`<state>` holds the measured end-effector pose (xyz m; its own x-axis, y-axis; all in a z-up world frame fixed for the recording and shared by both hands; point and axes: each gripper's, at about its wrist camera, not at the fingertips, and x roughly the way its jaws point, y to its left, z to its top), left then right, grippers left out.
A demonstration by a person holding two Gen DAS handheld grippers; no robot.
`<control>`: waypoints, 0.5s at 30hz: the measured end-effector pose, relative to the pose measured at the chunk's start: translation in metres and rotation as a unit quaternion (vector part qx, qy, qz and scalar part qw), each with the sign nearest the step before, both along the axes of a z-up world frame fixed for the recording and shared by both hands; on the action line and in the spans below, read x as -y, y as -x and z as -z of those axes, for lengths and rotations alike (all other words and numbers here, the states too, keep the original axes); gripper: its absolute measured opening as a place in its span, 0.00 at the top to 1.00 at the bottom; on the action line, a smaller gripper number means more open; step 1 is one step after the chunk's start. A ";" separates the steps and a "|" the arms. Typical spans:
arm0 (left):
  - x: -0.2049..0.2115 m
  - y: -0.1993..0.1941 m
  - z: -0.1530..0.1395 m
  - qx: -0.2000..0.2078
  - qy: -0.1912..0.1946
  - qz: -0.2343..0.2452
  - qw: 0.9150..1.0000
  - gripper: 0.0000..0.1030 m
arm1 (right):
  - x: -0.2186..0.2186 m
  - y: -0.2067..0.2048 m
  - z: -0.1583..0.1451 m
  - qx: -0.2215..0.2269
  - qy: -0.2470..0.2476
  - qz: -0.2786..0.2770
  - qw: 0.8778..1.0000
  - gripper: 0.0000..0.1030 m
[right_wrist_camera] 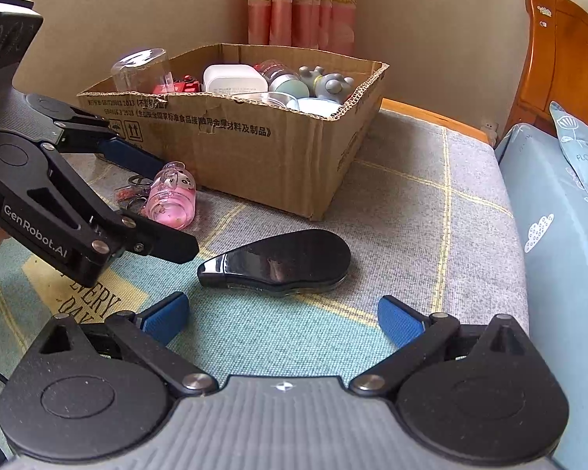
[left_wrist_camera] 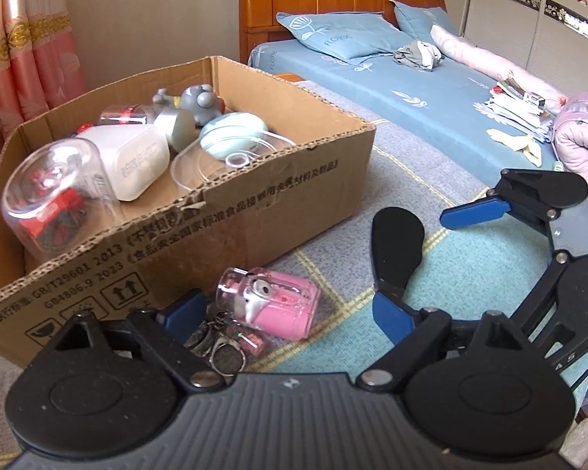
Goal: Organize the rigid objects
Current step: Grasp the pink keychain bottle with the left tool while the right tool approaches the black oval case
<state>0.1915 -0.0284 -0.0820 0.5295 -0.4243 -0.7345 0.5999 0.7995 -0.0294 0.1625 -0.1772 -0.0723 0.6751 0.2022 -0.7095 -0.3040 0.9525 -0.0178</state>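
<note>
A pink little bottle with a keyring [left_wrist_camera: 272,302] lies on the mat in front of the cardboard box [left_wrist_camera: 254,211]; it also shows in the right wrist view [right_wrist_camera: 172,196]. My left gripper [left_wrist_camera: 288,309] is open, its fingers on either side of the pink bottle. A black glossy drop-shaped object [right_wrist_camera: 278,260] lies on the mat just ahead of my open, empty right gripper [right_wrist_camera: 282,319]; it also shows in the left wrist view [left_wrist_camera: 396,246]. The box [right_wrist_camera: 254,149] holds a clear jar [left_wrist_camera: 55,192], a white case [left_wrist_camera: 131,160], a grey toy [left_wrist_camera: 200,102] and other items.
A bed with blue sheets [left_wrist_camera: 411,98], pillows and papers [left_wrist_camera: 521,105] lies to the right of the mat. Pink curtains [right_wrist_camera: 302,4] hang behind the box. The wooden headboard [right_wrist_camera: 560,62] stands at the right.
</note>
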 end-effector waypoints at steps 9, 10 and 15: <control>0.001 0.004 -0.005 -0.007 -0.012 0.020 1.000 0.42 | 0.000 0.001 0.000 0.002 0.000 0.001 1.000 0.00; 0.001 0.004 -0.005 -0.003 -0.014 0.020 1.000 0.42 | 0.001 0.001 0.000 0.003 -0.001 0.001 1.000 0.00; 0.002 -0.003 -0.001 -0.009 -0.012 0.005 1.000 0.42 | 0.001 0.002 0.000 0.003 -0.001 0.001 1.000 0.00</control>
<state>0.1947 -0.0308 -0.0812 0.5120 -0.4129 -0.7533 0.6082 0.7935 -0.0215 0.1609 -0.1781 -0.0721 0.6801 0.2023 -0.7047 -0.3024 0.9530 -0.0183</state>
